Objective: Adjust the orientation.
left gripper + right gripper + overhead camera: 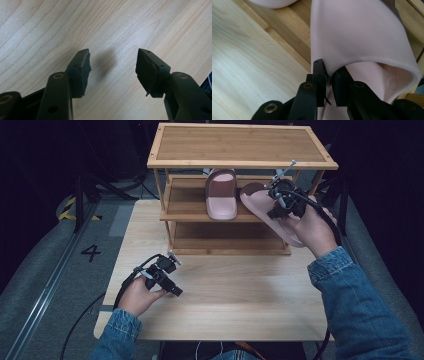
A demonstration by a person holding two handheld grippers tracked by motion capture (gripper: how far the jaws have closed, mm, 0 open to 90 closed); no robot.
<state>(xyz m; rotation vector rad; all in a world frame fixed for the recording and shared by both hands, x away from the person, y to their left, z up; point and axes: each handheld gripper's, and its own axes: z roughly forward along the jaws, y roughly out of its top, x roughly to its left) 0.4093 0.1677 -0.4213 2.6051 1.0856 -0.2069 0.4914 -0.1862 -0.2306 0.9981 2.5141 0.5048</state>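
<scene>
**Pink slipper held at the rack's right end**

Your right gripper (280, 200) has its jaws clamped on the strap of one pink slipper (267, 215), tilted off the right end of the wooden rack (240, 162). A second slipper (221, 195) sits on the middle shelf. Your left gripper (167, 277) hovers with jaws apart, gripping nothing, above the bench (240, 290) near its left edge.

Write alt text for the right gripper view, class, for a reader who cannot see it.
The right gripper has its two black jaws clamped on the strap edge of a pink slipper, held above a wooden shelf. A light wooden table lies at the left.
</scene>
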